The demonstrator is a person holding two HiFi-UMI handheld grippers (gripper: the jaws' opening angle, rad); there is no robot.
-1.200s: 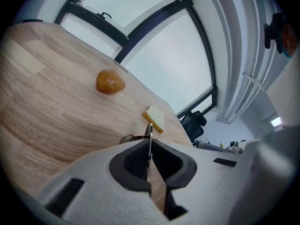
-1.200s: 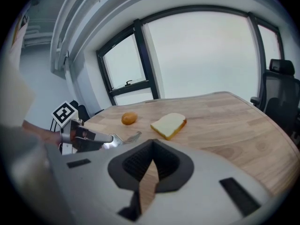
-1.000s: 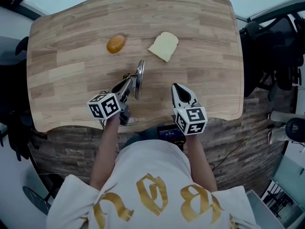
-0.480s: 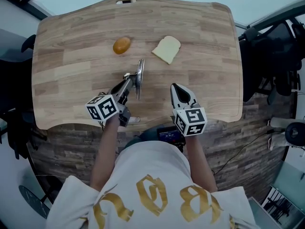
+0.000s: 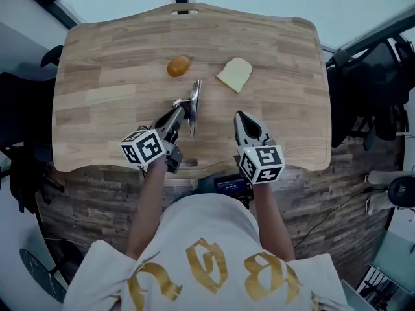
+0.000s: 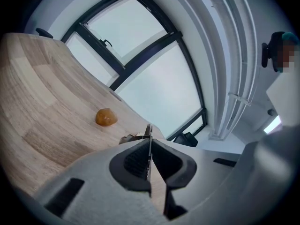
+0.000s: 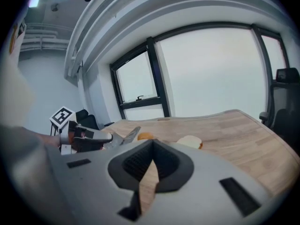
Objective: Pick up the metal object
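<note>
The metal object (image 5: 193, 102), a thin flat shiny piece seen edge-on, hangs above the wooden table (image 5: 104, 109) with my left gripper (image 5: 179, 111) shut on its near end. In the left gripper view its thin edge (image 6: 149, 142) is pinched between the pads. My right gripper (image 5: 241, 117) hovers over the table's front part, to the right of the metal object, shut with nothing in it. The right gripper view shows its closed pads (image 7: 140, 161) and, to the left, the left gripper (image 7: 105, 138) with the metal object (image 7: 130, 135).
A small golden bun (image 5: 178, 66) and a slice of white bread (image 5: 235, 74) lie on the table beyond the grippers. Dark office chairs (image 5: 363, 102) stand to the right of the table. The table's front edge (image 5: 194, 167) is just behind both grippers.
The head view has shifted, so the table, bun and bread sit lower and to the right in frame. Both grippers look slightly nearer the food. The left grip on the metal object is unchanged.
</note>
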